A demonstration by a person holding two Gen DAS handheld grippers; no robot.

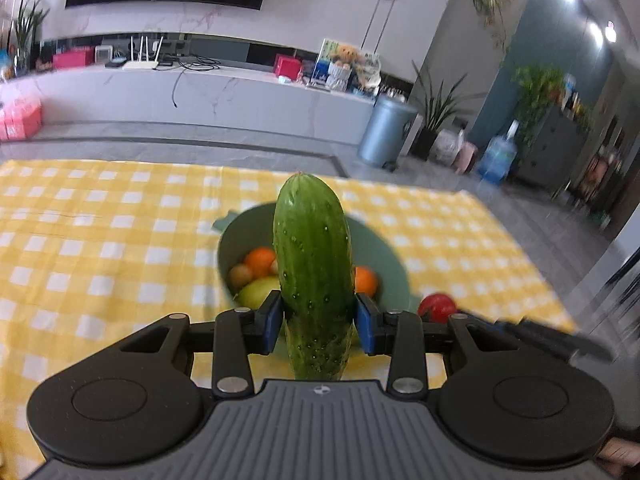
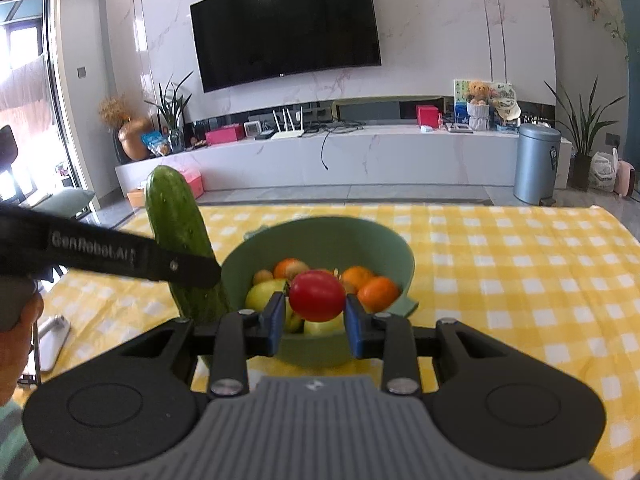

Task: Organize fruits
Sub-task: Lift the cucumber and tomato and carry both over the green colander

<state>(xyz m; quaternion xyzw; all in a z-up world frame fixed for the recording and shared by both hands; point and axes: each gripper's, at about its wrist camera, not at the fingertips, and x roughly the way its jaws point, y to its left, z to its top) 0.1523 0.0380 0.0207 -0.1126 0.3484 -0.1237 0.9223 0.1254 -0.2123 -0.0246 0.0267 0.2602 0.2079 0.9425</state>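
My left gripper [image 1: 318, 322] is shut on a green cucumber [image 1: 312, 264], held upright just in front of a green bowl [image 1: 384, 248] on the yellow checked tablecloth. The bowl holds oranges [image 1: 260, 260], a yellow-green fruit [image 1: 256, 292] and a small brown fruit. My right gripper [image 2: 315, 320] is shut on a red tomato [image 2: 317, 295], held above the near side of the bowl [image 2: 320, 240]. In the right wrist view the cucumber [image 2: 180, 232] and the left gripper's black arm [image 2: 108, 256] stand left of the bowl. The tomato [image 1: 438, 306] also shows in the left wrist view, right of the bowl.
The yellow checked tablecloth [image 2: 500, 272] covers the table around the bowl. Beyond the far edge are the floor, a white TV bench [image 2: 360, 156], a grey bin [image 2: 536, 164] and potted plants. A person's hand [image 2: 20, 320] is at the left.
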